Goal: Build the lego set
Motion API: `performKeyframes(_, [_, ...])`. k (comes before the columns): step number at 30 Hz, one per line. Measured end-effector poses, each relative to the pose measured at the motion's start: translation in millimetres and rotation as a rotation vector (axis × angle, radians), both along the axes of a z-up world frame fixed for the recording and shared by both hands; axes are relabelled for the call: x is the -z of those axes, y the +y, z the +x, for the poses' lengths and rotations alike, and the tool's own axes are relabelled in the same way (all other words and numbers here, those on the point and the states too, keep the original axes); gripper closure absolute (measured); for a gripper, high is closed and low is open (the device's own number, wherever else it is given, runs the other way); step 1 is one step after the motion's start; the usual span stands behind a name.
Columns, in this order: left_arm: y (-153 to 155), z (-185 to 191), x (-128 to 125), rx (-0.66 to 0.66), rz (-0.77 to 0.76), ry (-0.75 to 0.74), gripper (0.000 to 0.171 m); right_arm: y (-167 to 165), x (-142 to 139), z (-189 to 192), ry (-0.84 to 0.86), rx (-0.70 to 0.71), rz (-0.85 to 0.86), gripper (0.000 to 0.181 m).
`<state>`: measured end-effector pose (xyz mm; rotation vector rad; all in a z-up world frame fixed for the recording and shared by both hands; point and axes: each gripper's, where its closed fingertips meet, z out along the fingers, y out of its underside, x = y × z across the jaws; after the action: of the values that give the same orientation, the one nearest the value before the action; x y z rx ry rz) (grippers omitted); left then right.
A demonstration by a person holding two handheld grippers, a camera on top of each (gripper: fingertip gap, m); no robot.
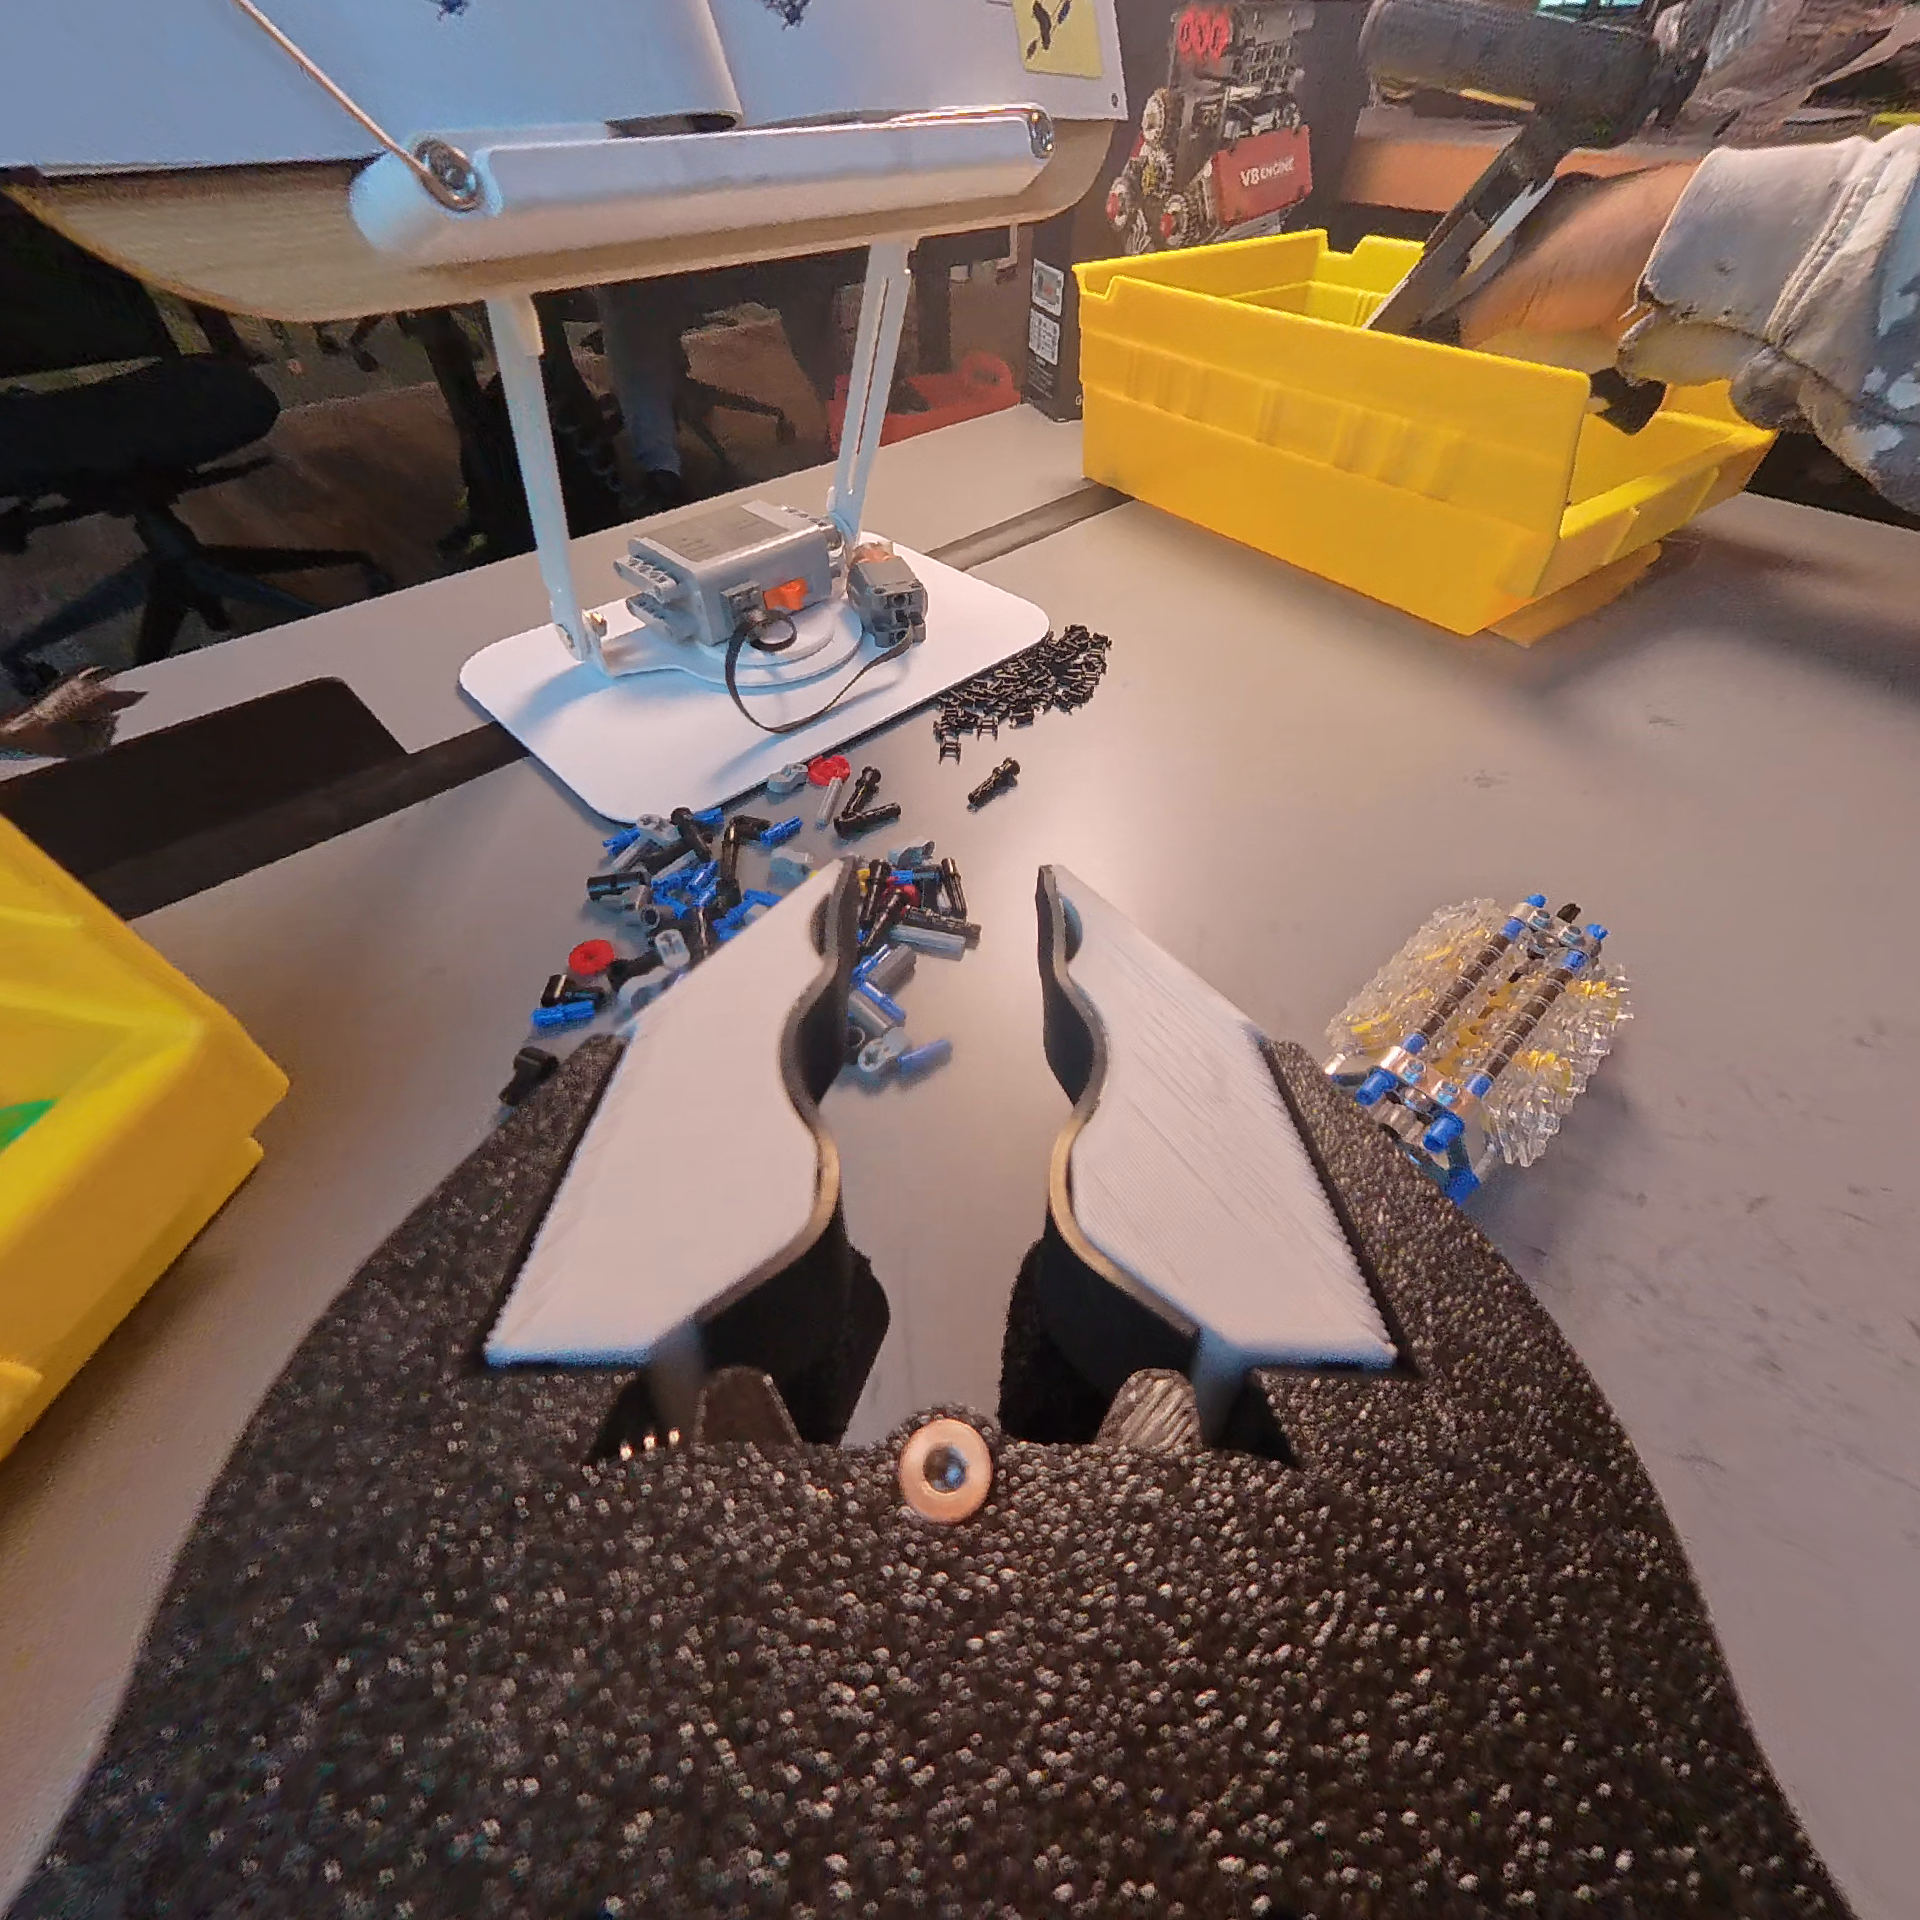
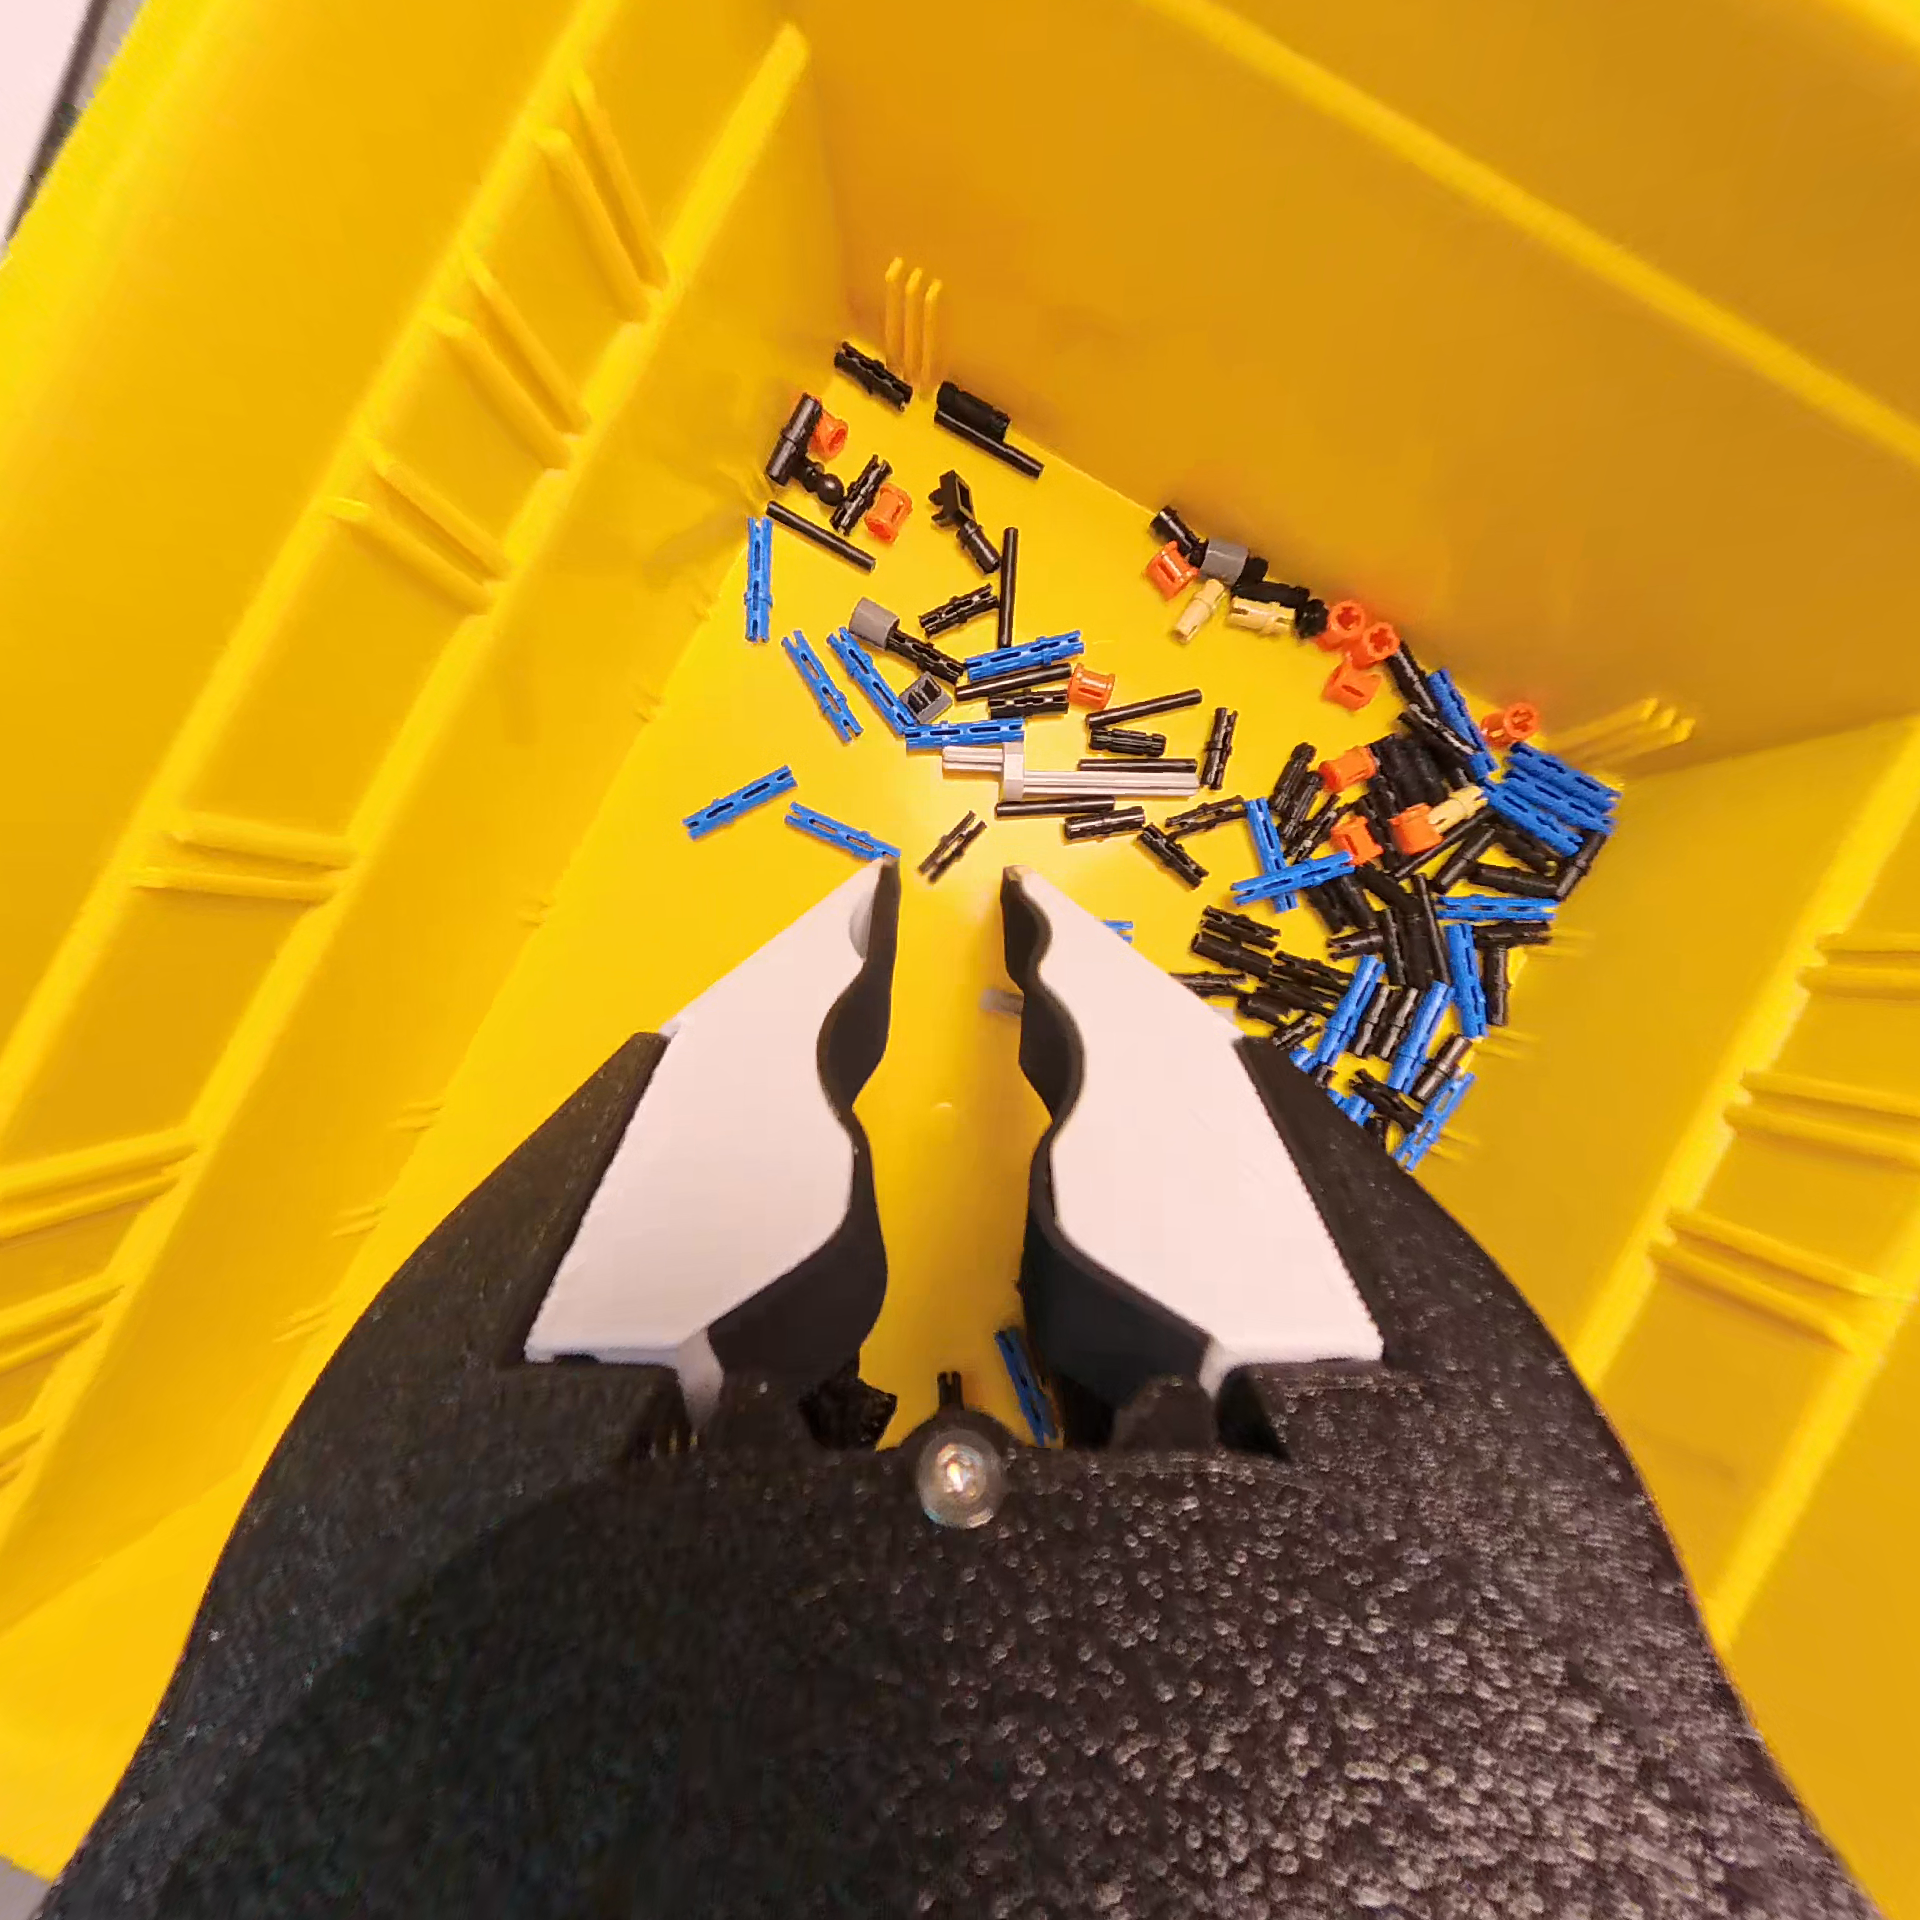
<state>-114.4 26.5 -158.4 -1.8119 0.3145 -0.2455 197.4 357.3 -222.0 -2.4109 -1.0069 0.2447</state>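
Observation:
My left gripper (image 1: 948,883) is open and empty, low over the grey table (image 1: 1299,831). Its left finger (image 1: 717,1060) reaches over a loose pile of small blue, black, grey and red pins (image 1: 748,914). A clear spiky roller with blue pins (image 1: 1486,1039) lies to its right. My right gripper (image 2: 951,873) is open and empty inside a yellow bin (image 2: 416,623), tips just above the bin floor, nearest a short black pin (image 2: 951,847). Blue, black and orange pins (image 2: 1403,883) lie scattered ahead and to the right. In the left wrist view a sleeved hand (image 1: 1558,270) holds that gripper inside the bin (image 1: 1351,447).
A white stand's base plate (image 1: 623,717) carries a grey battery box (image 1: 727,571) and a small motor (image 1: 888,597); its wooden top (image 1: 416,239) overhangs. A heap of tiny black pins (image 1: 1023,681) lies beside the plate. Another yellow bin (image 1: 94,1101) stands at the left edge.

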Motion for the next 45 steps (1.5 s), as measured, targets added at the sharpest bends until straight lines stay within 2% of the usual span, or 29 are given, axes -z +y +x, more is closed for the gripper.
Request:
performKeyframes(2, [-6, -4, 0, -0.014, -0.005, -0.021, 0.139, 1, 1, -3, 0.033, 0.015, -0.013, 0.165])
performKeyframes(6, [-18, -9, 3, -0.037, -0.019, -0.028, 0.139, 5, 8, 2, -0.010, 0.039, -0.013, 0.167])
performKeyframes(9, [-26, -10, 4, -0.042, -0.019, -0.017, 0.139, 10, 8, 5, -0.029, 0.047, 0.011, 0.179])
performKeyframes(12, [-31, -9, 7, -0.038, -0.028, -0.008, 0.139, 8, 6, 7, -0.038, 0.004, 0.046, 0.181])
performKeyframes(15, [-35, -10, 9, -0.036, -0.031, 0.015, 0.139, -11, -31, -3, 0.049, -0.123, 0.200, 0.181])
performKeyframes(18, [-34, -10, 12, -0.029, -0.041, 0.022, 0.139, -34, -67, 0, 0.042, -0.206, 0.334, 0.181])
performKeyframes(20, [-31, -7, 14, -0.017, -0.049, 0.037, 0.139, -38, -58, 8, -0.044, -0.236, 0.280, 0.181])
performKeyframes(21, [-29, -5, 15, -0.009, -0.052, 0.047, 0.139, -33, -52, 10, -0.075, -0.234, 0.269, 0.175])
performKeyframes(23, [-29, -2, 15, 0.002, -0.054, 0.061, 0.139, -22, -39, 9, -0.095, -0.230, 0.255, 0.175])
performKeyframes(28, [-40, -3, 13, -0.019, -0.041, 0.067, 0.139, 1, -11, -1, -0.012, -0.160, 0.137, 0.170])
performKeyframes(32, [-42, -7, 14, -0.036, -0.049, 0.058, 0.138, 9, 3, -5, -0.018, -0.141, 0.108, 0.168])
performKeyframes(42, [-41, -5, 19, -0.017, -0.072, 0.066, 0.138, 7, 7, -4, -0.036, -0.188, 0.059, 0.179])
performKeyframes(44, [-41, -4, 18, -0.013, -0.066, 0.068, 0.139, 3, -2, -3, -0.036, -0.202, 0.087, 0.179])
performKeyframes(45, [-42, -4, 18, -0.011, -0.063, 0.068, 0.139, -3, -16, -6, -0.004, -0.218, 0.122, 0.179])
